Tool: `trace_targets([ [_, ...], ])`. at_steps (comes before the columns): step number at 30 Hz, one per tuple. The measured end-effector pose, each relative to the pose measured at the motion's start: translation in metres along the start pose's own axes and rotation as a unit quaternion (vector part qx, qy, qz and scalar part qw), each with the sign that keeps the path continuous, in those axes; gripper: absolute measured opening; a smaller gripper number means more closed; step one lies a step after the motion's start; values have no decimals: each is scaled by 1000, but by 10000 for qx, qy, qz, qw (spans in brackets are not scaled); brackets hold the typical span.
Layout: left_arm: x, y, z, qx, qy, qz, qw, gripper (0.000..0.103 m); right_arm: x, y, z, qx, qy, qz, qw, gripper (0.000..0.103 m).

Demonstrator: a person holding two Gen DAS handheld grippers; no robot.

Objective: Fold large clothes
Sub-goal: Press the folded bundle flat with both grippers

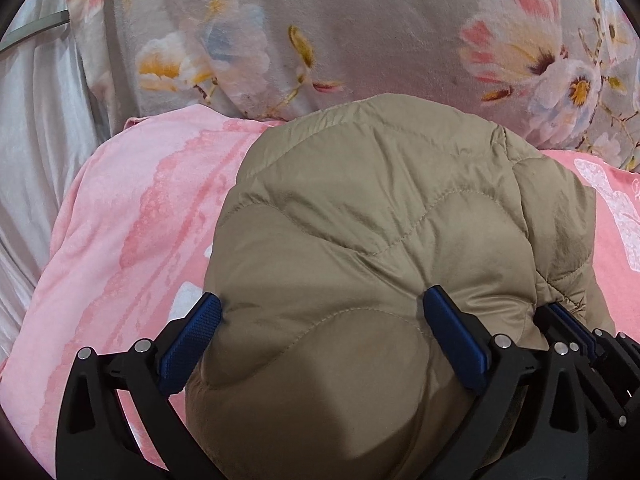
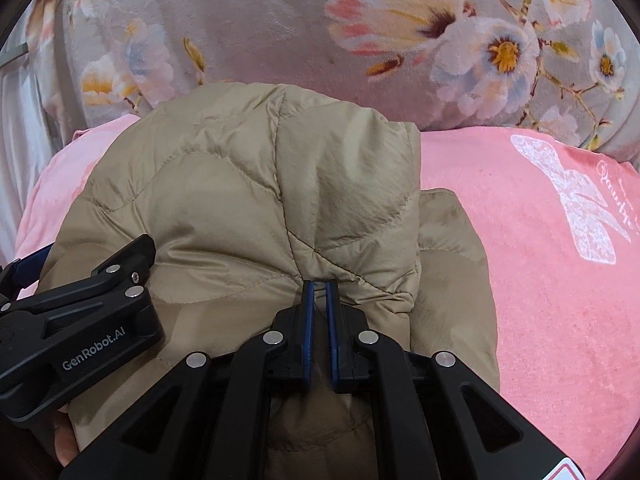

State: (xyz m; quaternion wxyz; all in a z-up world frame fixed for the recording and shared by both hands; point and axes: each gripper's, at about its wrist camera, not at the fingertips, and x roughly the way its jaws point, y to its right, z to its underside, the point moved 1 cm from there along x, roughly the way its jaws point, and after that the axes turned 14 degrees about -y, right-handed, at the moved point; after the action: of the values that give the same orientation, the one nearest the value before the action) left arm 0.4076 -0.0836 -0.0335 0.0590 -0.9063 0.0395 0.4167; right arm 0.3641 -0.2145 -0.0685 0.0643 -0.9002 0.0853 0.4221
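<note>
The puffy tan quilted jacket (image 2: 248,208) lies folded over on the pink patterned bed cover (image 2: 540,280). The right claw (image 2: 319,292) pinches its near edge; the left claw (image 1: 324,312) gapes wide, straddling a fold — likely releasing. Next: smooth flat.

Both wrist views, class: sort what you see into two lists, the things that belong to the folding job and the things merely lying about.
Part of the job:
- tan quilted jacket
- left gripper, jaws wide, straddling the jacket
- right gripper, pinched shut on a jacket fold

Just lying about:
- pink bedspread underneath
- grey floral blanket behind
- white curtain
</note>
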Motion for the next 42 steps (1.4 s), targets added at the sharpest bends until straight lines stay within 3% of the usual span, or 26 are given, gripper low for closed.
trace_targets([
  [16,9,6,7,-23,292,-104,9995,98,6,2,1,76,65,-75,9999,5],
  [36,7,7,8,-7,378,-224,9990,98,6,-3,0,-22,69,192,9998,6],
  [40,-1,6,14,42,338,-217,9992,98,2,-1,0,-31,93,145,9998,7],
  [42,-13,1,22,73,296,-164,9994,98,-5,-1,2,-102,48,203,9997,13],
])
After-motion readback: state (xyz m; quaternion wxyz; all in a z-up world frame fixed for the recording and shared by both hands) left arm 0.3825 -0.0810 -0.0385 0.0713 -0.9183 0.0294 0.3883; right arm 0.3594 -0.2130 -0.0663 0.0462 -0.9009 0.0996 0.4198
